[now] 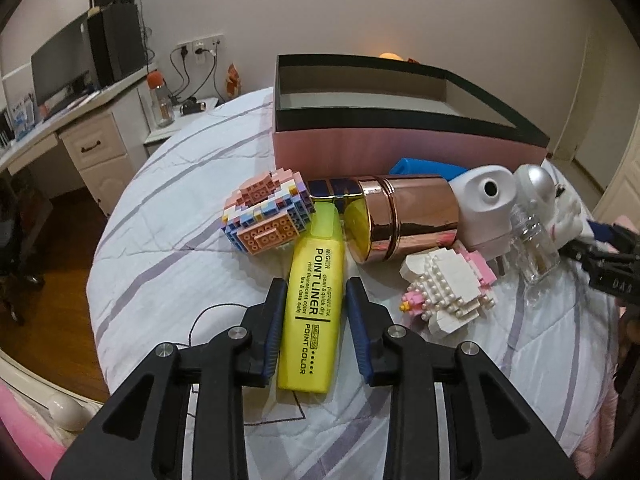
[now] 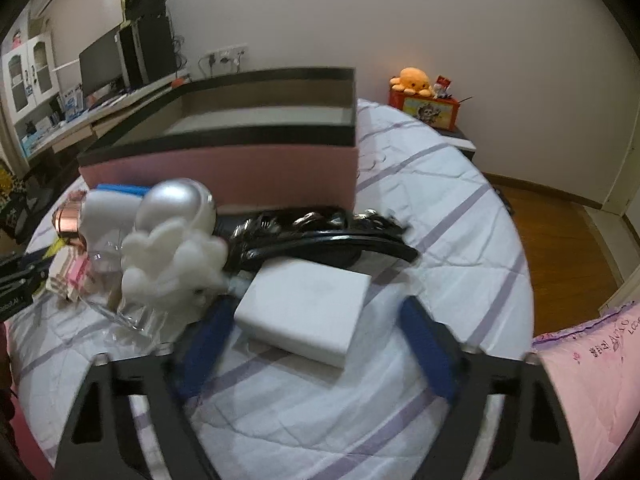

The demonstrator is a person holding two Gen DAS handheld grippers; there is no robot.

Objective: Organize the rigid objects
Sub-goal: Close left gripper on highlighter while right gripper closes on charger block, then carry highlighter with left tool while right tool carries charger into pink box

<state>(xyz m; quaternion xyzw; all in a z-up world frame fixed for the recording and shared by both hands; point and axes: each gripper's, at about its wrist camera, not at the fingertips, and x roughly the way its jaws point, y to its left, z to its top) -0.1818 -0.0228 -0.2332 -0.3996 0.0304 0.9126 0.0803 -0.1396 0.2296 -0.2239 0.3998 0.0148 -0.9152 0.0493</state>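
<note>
The left gripper (image 1: 314, 300) stood open, its two blue-padded fingers on either side of a yellow highlighter (image 1: 313, 308) without clearly pressing it; the highlighter lay flat on the white bed cover with purple stripes (image 1: 168, 264), its cap end pointing away from the camera; beyond the cap lay a pastel brick model (image 1: 266, 210) to the left and a rose-gold cylinder (image 1: 404, 218) on its side to the right, the cylinder touching or almost touching the cap; in front of the cylinder was a white and pink brick figure (image 1: 450, 286); further right stood a white dispenser with a round hole (image 1: 486, 208), a clear bottle with a silver cap (image 1: 534, 216) and a blue object (image 1: 424, 168) partly hidden behind them; behind all of these was an open pink box with a black rim (image 1: 400, 146), and nothing could be seen inside it from this angle. The right gripper (image 2: 316, 312) was also open, wide, with a white flat box (image 2: 308, 306) lying on the cover between its blue fingers, one finger near the left edge of the box and the other well apart from it; the picture was blurred there; just behind the white box lay a black strap with metal chain links (image 2: 320, 232); to the left stood a white fluffy-looking figure (image 2: 172, 268) with the silver cap above it; the pink box was behind; on a side table by the wall sat an orange plush toy (image 2: 414, 80).
</note>
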